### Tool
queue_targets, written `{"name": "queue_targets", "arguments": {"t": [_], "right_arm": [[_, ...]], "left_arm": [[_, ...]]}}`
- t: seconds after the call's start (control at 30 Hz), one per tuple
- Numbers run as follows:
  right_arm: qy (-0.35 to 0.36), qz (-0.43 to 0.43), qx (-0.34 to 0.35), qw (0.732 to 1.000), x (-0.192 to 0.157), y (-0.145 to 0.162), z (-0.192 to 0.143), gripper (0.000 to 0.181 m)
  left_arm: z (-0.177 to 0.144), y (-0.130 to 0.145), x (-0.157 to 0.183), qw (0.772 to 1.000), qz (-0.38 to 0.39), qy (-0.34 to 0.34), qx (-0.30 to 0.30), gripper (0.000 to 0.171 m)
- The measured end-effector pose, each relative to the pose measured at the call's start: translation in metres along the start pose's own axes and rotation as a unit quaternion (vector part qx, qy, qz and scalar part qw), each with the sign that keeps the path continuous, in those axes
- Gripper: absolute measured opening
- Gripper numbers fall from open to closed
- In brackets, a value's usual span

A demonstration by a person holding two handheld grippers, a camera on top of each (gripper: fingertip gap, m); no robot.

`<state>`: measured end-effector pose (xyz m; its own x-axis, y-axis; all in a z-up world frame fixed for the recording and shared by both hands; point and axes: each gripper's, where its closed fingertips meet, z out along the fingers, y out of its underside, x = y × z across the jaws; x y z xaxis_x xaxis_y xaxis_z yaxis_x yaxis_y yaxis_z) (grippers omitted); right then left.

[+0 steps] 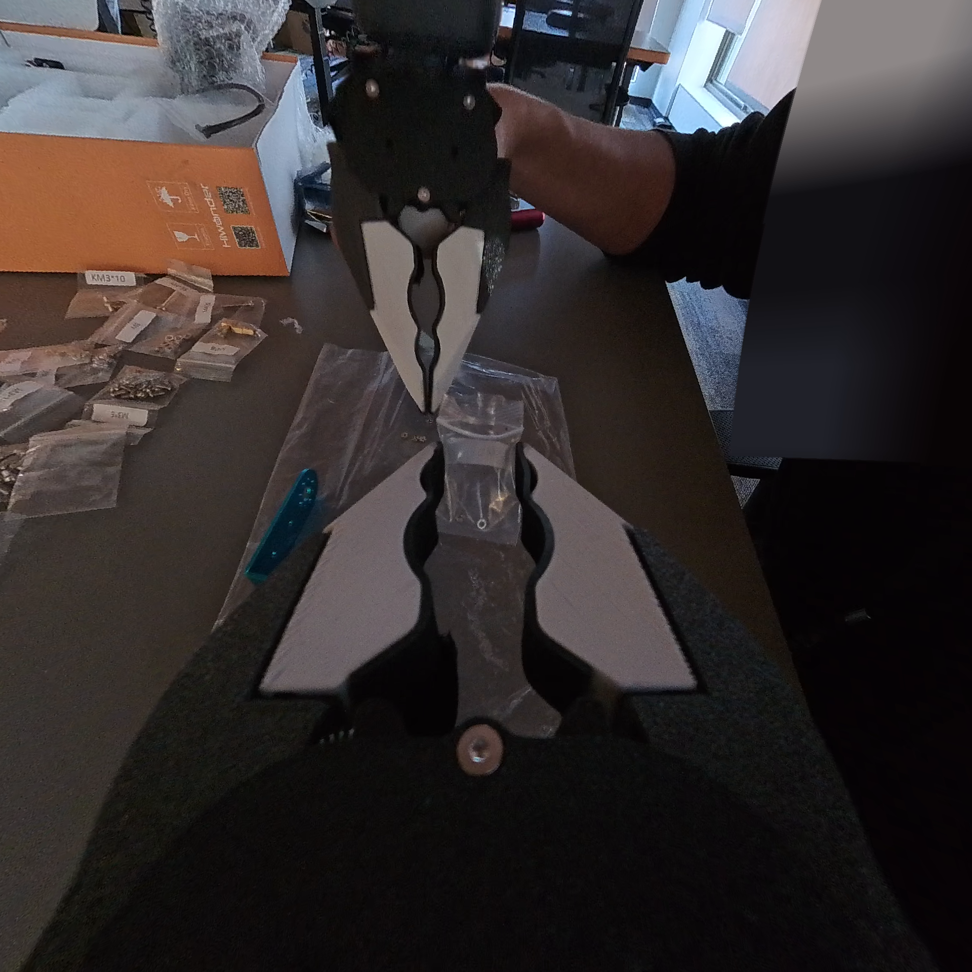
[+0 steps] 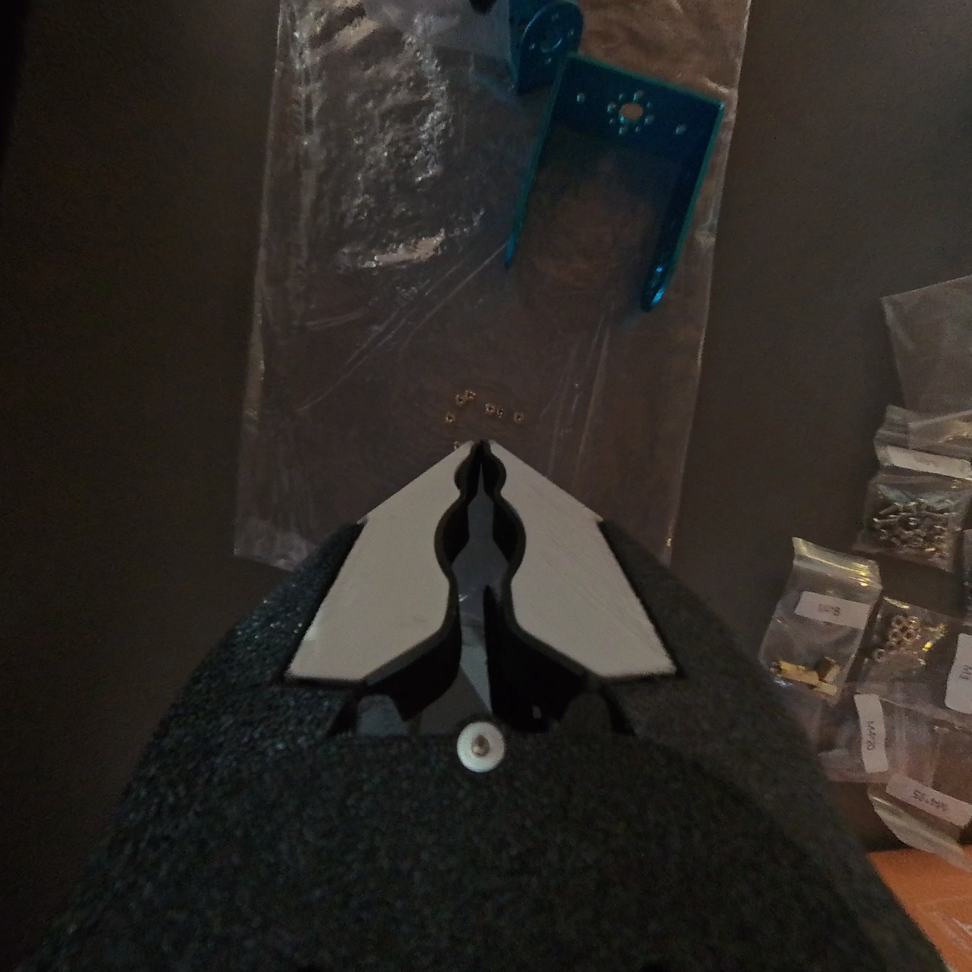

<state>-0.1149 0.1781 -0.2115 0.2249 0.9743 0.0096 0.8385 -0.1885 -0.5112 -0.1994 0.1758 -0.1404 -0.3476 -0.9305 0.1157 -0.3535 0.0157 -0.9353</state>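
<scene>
My left gripper [image 1: 478, 452] is closed on a small clear zip bag [image 1: 479, 489], which sits upright between its fingers and has a few tiny metal parts in its bottom. My right gripper [image 2: 481, 446] is shut, its tips down on a large clear plastic sheet [image 2: 368, 326]. It also shows in the left wrist view [image 1: 428, 407], pointing down just beyond the small bag. Several tiny nuts [image 2: 492, 408] lie on the sheet right in front of the right tips. I cannot tell whether one is pinched. A blue metal U-bracket [image 2: 615, 173] lies on the sheet's far part; it also shows in the left wrist view [image 1: 284, 526].
Several small labelled bags of screws [image 1: 121, 368] lie on the dark table [image 1: 605, 368], and they also show in the right wrist view [image 2: 894, 631]. An open orange and white box [image 1: 131, 200] holds bubble wrap. A person's hand and dark sleeve [image 1: 605, 173] hold the right gripper. The table edge [image 1: 705, 421] runs along the right. Tip to tip, the grippers are about 11 cm apart.
</scene>
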Motion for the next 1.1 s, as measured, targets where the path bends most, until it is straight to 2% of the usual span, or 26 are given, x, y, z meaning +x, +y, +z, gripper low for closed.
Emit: {"name": "queue_targets", "arguments": {"t": [0.13,0.2,0.37,0.57,0.67,1.1], "right_arm": [[0.000,0.000,-0.009,1.000,-0.001,0.002,-0.001,0.000],[0.017,-0.002,-0.020,1.000,0.003,0.004,0.003,0.008],[-0.007,0.006,-0.013,1.000,-0.002,0.002,0.009,0.005],[0.001,-0.002,-0.021,1.000,-0.004,0.002,0.009,0.001],[0.010,-0.009,-0.019,1.000,-0.002,0.001,0.008,0.006],[-0.032,0.035,-0.001,0.999,-0.005,-0.002,0.011,0.001]], "left_arm": [[0.000,0.000,0.001,1.000,0.001,0.001,-0.001,0.026],[0.001,0.001,0.001,1.000,0.002,0.001,-0.002,0.026],[0.001,0.001,0.002,1.000,0.004,0.002,-0.004,0.026],[0.001,0.002,0.002,1.000,0.003,0.003,-0.005,0.026],[0.001,0.002,0.003,1.000,0.003,0.004,-0.006,0.026],[0.003,0.003,0.004,1.000,0.004,0.006,-0.010,0.026]]}}
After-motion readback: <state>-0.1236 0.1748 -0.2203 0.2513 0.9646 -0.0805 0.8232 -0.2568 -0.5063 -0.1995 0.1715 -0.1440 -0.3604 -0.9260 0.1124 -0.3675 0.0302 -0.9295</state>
